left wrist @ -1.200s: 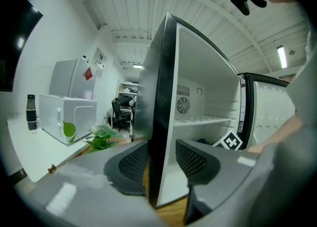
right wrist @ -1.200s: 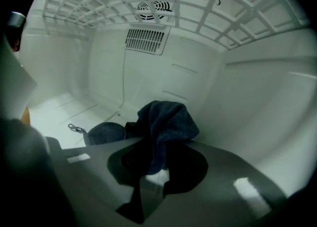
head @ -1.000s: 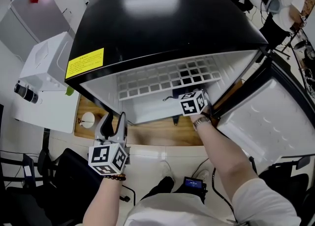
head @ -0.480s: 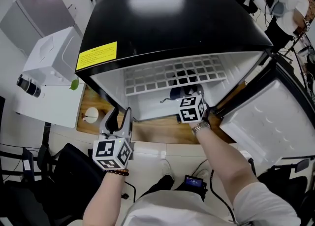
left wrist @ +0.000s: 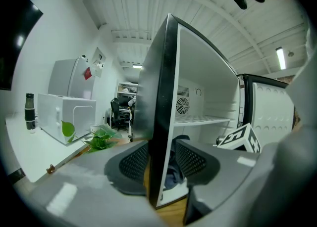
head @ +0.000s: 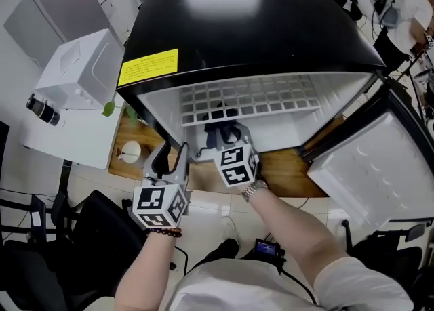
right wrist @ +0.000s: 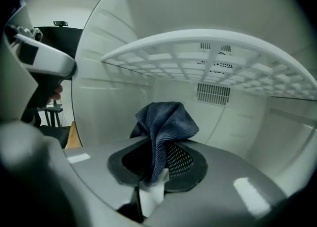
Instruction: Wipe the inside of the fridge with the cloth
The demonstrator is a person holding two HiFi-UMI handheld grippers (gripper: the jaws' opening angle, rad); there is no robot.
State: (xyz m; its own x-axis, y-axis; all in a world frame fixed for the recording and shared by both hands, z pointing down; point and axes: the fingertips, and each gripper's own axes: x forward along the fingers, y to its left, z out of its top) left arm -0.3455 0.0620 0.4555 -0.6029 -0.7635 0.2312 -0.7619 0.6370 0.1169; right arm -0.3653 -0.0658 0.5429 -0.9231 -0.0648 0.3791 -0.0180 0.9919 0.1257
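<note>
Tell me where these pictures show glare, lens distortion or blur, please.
Head view: a soft white glare lies on the black top of the fridge, otherwise sharp. Left gripper view: strong fisheye bend, dark corners, left tongs blurred near the lens. Right gripper view: the grid shelf curves, the blue cloth is sharp.

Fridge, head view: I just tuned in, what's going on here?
A person is wiping inside the fridge. The right gripper is shut on a blue cloth, held under the wire shelf near the left wall. The left gripper has its fingers open on either side of that wall's front edge.
</note>
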